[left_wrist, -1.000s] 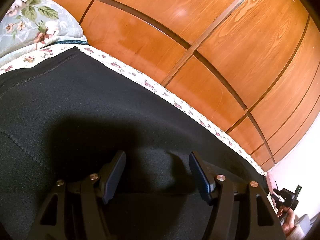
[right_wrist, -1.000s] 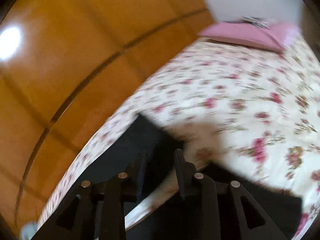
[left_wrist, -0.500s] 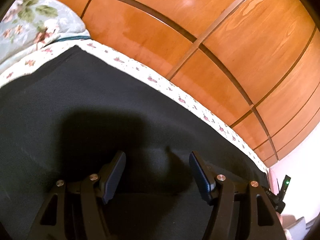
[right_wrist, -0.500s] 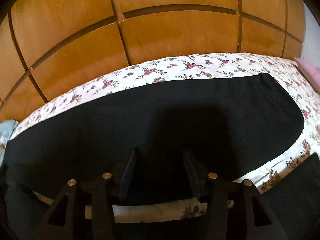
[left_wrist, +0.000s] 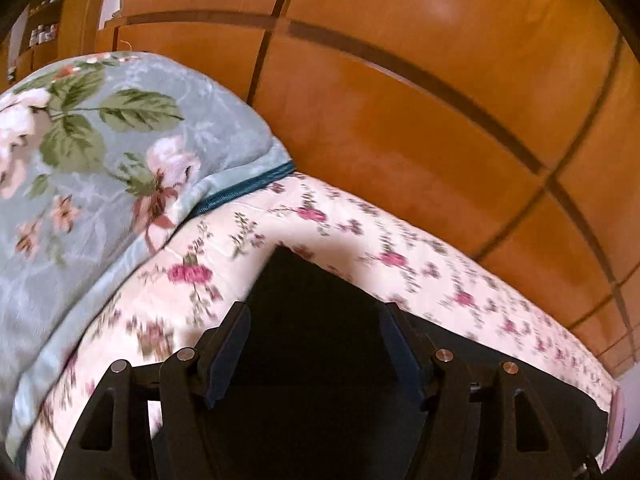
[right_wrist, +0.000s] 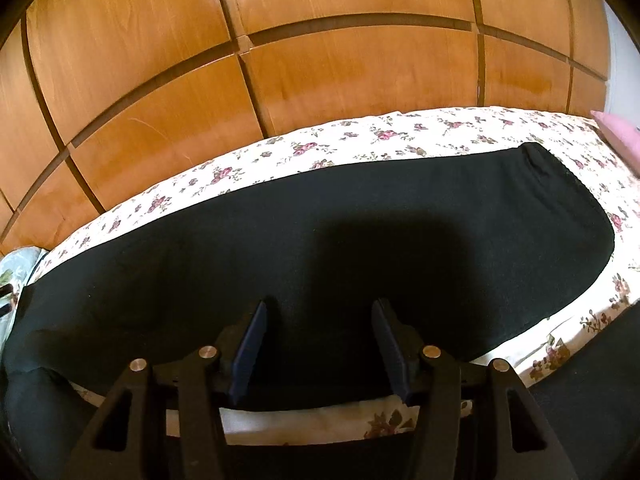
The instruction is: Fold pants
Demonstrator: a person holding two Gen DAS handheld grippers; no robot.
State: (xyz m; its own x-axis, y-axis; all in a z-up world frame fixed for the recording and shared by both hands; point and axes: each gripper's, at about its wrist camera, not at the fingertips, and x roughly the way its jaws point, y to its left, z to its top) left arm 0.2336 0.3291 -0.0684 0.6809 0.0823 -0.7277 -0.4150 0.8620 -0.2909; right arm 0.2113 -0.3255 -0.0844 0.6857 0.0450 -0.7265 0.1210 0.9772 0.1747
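left gripper (left_wrist: 314, 344) swung off mid-fabric to pants (right_wrist: 320, 220) corner | right gripper (right_wrist: 318, 340) parked over leg | both gaping, holding nothing | corner grab probably next

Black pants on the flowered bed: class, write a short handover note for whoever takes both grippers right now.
Left gripper: open, holding nothing, poised over a corner of the black pants.
Right gripper: open, empty, over the middle of the near edge of the pants.
Pants: spread flat along the floral bedsheet, beside the wooden wardrobe; more black fabric lies nearer the camera in the right wrist view. A green floral blanket sits at the left end, a pink pillow at the right.
Done: pants laid out; whether any fold is made is unclear.
Left: grasp the edges and fold.
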